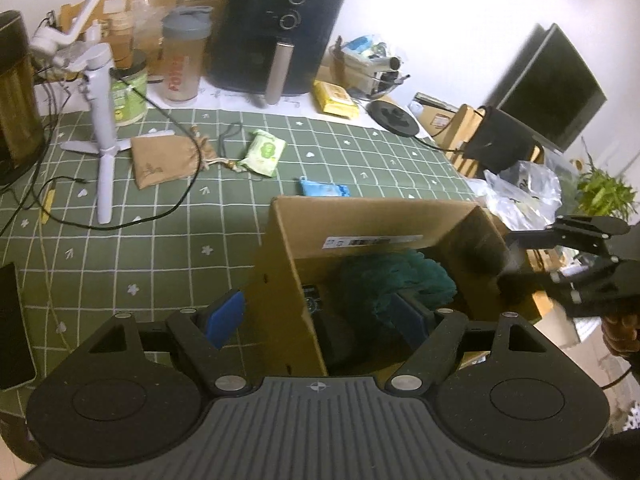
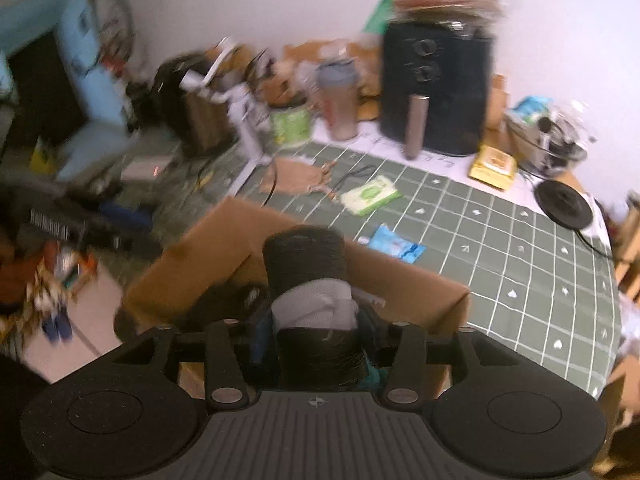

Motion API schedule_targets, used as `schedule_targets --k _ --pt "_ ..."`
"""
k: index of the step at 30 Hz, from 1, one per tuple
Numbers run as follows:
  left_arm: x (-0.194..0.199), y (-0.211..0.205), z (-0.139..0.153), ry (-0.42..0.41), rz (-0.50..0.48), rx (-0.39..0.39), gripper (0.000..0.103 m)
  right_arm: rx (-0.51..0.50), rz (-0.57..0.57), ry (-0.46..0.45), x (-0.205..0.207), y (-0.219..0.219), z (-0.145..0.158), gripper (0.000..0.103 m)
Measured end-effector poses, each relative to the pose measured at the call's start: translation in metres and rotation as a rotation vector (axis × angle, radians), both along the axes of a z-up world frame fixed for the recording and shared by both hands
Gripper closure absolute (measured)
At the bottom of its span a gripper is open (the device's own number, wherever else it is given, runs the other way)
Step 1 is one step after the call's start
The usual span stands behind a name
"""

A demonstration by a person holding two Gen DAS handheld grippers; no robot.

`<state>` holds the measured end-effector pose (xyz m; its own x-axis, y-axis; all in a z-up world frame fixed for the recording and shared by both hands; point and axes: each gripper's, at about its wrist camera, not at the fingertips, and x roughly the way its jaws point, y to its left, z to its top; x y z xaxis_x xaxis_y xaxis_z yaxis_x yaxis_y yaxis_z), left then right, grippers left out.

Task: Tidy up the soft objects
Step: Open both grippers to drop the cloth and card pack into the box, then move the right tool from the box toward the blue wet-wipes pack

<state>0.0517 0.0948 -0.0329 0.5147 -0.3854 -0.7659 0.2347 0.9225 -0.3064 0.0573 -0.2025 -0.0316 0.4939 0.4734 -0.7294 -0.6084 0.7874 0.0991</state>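
Observation:
An open cardboard box (image 1: 280,248) stands on the green checked tablecloth (image 1: 160,248) with a teal fluffy item (image 1: 396,280) inside. My left gripper (image 1: 316,316) is open and straddles the box's left wall: one blue pad outside, one inside by the teal item. My right gripper (image 2: 316,336) hangs over the box (image 2: 400,280) with a rolled black-and-grey cloth (image 2: 308,280) upright between its fingers; the pads seem just clear of it. From the left wrist, the right gripper (image 1: 560,280) is at the box's right wall. A brown pouch (image 1: 164,160), green wipes pack (image 1: 262,152) and blue packet (image 1: 324,188) lie on the cloth.
A white tripod gimbal (image 1: 102,120) and a black cable (image 1: 160,208) sit left of the box. A black air fryer (image 1: 276,36), shaker bottle (image 1: 184,56) and jar stand at the back. A phone (image 1: 12,328) lies at the left edge; plastic bags (image 1: 520,192) lie right.

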Motion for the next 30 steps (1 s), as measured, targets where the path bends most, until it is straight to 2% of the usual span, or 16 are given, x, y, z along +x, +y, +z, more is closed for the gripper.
schedule_targets --k 4,5,10,17,22,30 --pt "-0.004 0.006 -0.003 0.008 0.029 0.001 0.023 -0.018 -0.003 0.031 -0.004 0.0 -0.009 0.017" --pt "-0.005 0.008 -0.003 0.01 0.034 -0.001 0.023 -0.017 -0.013 0.037 -0.006 -0.001 -0.011 0.012" --pt "-0.009 0.01 -0.004 0.018 0.046 0.0 0.023 0.005 -0.062 0.063 -0.012 -0.004 -0.017 0.004" --pt "-0.016 0.007 -0.005 0.031 0.044 0.036 0.023 -0.011 -0.138 0.068 -0.019 -0.004 -0.026 0.0" --pt "-0.02 0.008 -0.007 0.048 0.062 0.06 0.023 -0.002 -0.232 0.101 -0.016 -0.009 -0.032 0.0" --pt "-0.012 0.008 -0.007 0.062 0.099 0.089 0.023 -0.011 -0.298 0.095 -0.015 -0.007 -0.028 0.0"
